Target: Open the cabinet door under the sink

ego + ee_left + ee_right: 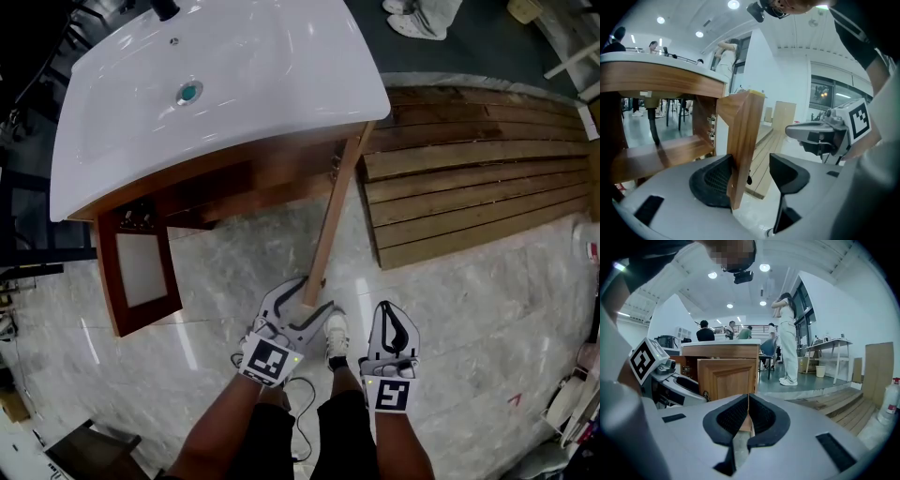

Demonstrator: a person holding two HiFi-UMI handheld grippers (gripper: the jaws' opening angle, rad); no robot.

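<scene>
Now the cabinet door (743,140) stands swung out under the sink (216,84), its edge between the wide jaws of the left gripper (752,180), so close squarely before pulling; the right gripper (749,420) keeps jaws together, empty.

The sink (262,66) is glossy white with a teal drain (188,93); the cabinet (216,183) is reddish-brown wood and the cabinet door (333,220) shows a paler wood edge. The floor (469,309) is grey-white marbled and the planks (469,187) are streaked dark brown. The left tool (302,302) and right tool (389,311) are pale grey with black pads (712,183) and black-and-white square markers (267,360).
</scene>
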